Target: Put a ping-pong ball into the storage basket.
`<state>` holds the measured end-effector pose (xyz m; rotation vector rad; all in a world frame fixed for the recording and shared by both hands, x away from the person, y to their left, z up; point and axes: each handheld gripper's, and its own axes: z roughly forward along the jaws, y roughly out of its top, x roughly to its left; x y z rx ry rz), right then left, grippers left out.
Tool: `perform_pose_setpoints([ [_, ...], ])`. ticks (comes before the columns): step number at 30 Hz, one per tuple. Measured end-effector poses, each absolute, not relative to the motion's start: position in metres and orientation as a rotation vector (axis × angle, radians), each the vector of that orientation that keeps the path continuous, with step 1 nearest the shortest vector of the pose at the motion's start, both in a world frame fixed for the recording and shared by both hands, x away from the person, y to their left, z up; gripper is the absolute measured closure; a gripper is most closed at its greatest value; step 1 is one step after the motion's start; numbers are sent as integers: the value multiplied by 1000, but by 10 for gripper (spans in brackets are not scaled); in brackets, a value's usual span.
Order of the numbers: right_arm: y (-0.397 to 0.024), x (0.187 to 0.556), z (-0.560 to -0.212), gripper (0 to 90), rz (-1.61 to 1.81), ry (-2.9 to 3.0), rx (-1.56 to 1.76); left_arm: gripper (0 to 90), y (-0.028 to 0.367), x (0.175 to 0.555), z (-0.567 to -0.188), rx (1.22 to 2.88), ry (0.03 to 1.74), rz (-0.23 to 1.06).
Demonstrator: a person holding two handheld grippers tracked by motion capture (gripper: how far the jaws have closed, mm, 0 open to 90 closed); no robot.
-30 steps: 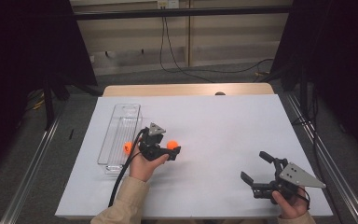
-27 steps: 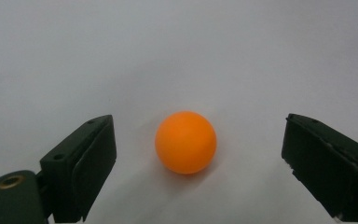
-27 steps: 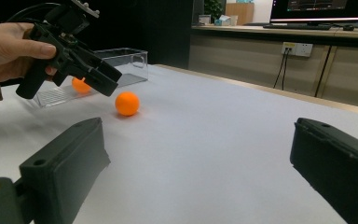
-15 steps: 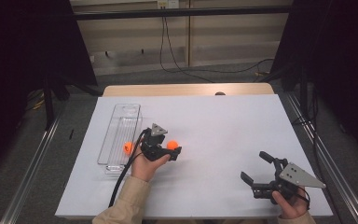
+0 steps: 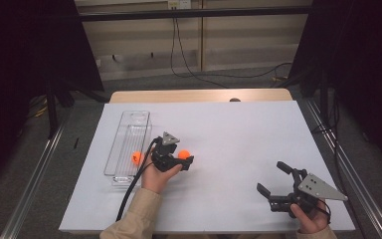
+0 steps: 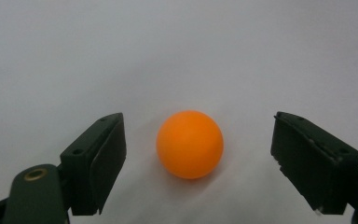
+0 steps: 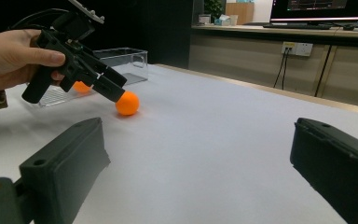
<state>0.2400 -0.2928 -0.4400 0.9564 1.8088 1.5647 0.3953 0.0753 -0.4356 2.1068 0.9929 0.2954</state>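
Orange ball (image 6: 189,144) seen resting on white tabletop (image 5: 238,134), between left gripper (image 6: 198,163) fingers, just closing, not yet touching. Right gripper (image 5: 274,182) fingers held wide, empty.

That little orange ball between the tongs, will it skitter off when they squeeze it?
Probably, if nudged off-centre: the orange ball is round and lies free on the smooth white table. It looks light and hollow. The left tongs, just now closing, stand either side without touching.

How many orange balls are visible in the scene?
2. One orange ball lies on the table between the left gripper jaws, untouched; the other ball is inside the clear tray.
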Motion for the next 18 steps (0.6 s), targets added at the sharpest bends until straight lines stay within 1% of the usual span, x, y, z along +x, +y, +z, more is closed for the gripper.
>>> perform_pose_setpoints([
  [18, -293, 240, -440, 25, 1566, 1807, 959, 257, 74, 399, -441, 2118, 998, 290],
])
